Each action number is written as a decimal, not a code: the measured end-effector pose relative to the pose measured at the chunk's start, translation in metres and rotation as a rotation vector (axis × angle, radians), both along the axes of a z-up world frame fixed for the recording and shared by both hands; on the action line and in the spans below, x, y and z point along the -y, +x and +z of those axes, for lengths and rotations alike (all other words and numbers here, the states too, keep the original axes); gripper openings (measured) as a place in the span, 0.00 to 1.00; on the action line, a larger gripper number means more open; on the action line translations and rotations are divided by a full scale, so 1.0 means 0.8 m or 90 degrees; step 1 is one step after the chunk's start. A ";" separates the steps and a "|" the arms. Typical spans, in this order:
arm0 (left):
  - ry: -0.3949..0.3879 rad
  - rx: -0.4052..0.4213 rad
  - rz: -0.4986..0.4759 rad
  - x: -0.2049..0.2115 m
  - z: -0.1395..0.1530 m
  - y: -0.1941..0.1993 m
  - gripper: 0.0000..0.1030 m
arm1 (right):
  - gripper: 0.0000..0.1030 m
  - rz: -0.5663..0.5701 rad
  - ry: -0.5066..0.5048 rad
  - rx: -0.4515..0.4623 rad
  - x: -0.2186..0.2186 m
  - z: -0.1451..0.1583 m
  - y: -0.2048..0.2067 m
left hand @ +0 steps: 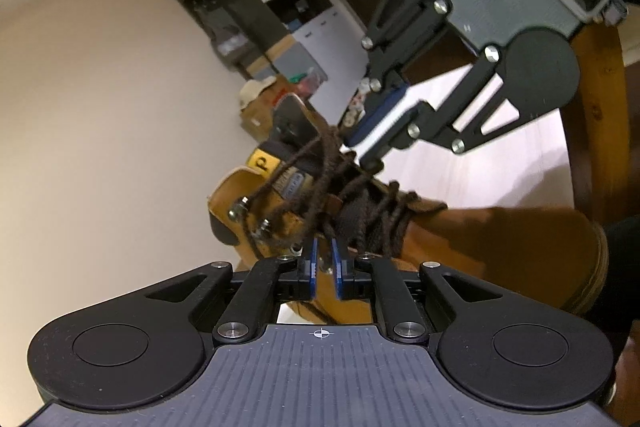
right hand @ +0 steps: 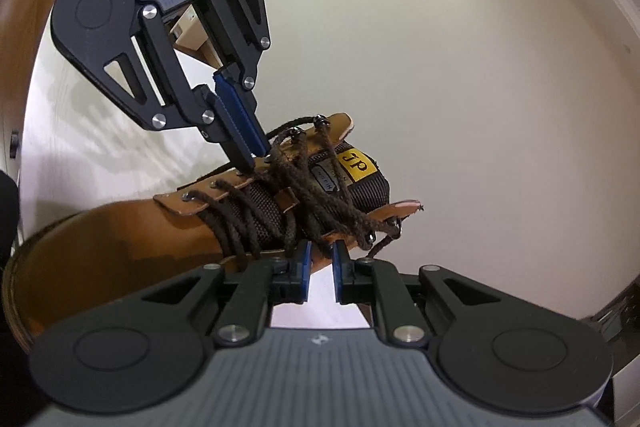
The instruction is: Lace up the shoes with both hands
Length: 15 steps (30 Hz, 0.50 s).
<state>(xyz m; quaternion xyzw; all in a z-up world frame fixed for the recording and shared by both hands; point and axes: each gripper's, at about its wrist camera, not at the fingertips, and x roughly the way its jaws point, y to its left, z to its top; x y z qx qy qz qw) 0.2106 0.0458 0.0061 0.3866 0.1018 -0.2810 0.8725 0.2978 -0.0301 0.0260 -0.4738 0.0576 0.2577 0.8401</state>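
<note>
My left gripper (left hand: 324, 247) and right gripper (right hand: 321, 251) flank the tan lace-up boot (right hand: 132, 231) on the white table (right hand: 100, 131), fingers narrowly parted at its dark brown laces (right hand: 320, 195), gripping nothing I can see

The boot (right hand: 120, 239) is smooth tan leather with a dark woven mesh tongue (right hand: 360, 187). Its brown laces (right hand: 316, 199) look coarse, fuzzy cord, hooked on shiny metal eyelets (left hand: 240, 207). Both grippers' arms are matt black plastic.
</note>
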 end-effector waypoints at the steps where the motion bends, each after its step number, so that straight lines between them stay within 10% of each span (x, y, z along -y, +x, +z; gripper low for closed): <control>1: -0.008 0.007 0.004 -0.001 0.001 0.000 0.10 | 0.12 0.000 0.000 0.000 -0.001 -0.001 0.002; 15: -0.049 -0.064 -0.021 -0.018 0.021 0.026 0.14 | 0.11 -0.003 0.017 -0.021 0.005 0.004 0.002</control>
